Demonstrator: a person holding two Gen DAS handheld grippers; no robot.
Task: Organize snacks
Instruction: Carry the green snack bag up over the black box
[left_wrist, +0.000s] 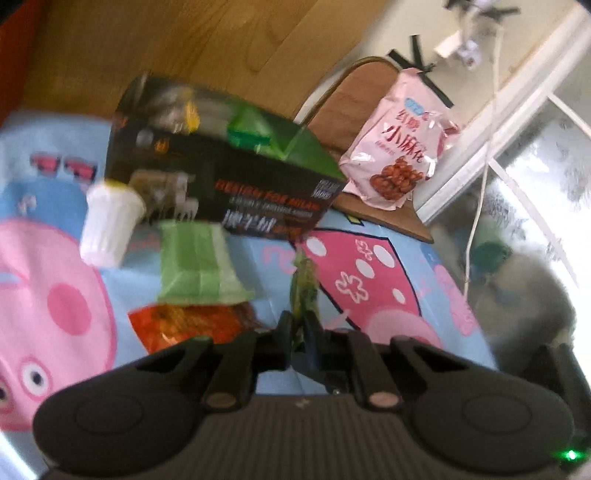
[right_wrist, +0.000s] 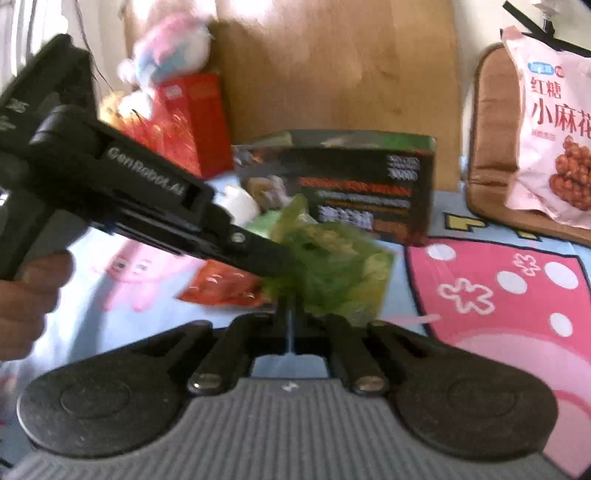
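Observation:
My left gripper is shut on a green snack packet, seen edge-on above the cartoon blanket. In the right wrist view the same green packet hangs from the left gripper, which reaches in from the left. My right gripper is shut just below the packet; whether it pinches the packet's lower edge is unclear. A black open box stands on the bed with green packets inside; it also shows in the right wrist view. A light green packet, an orange packet and a white cup lie before it.
A pink bag of fried twists lies on a brown cushion, also in the right wrist view. A red box and plush toy sit at the back left. A wooden headboard stands behind. A window is at right.

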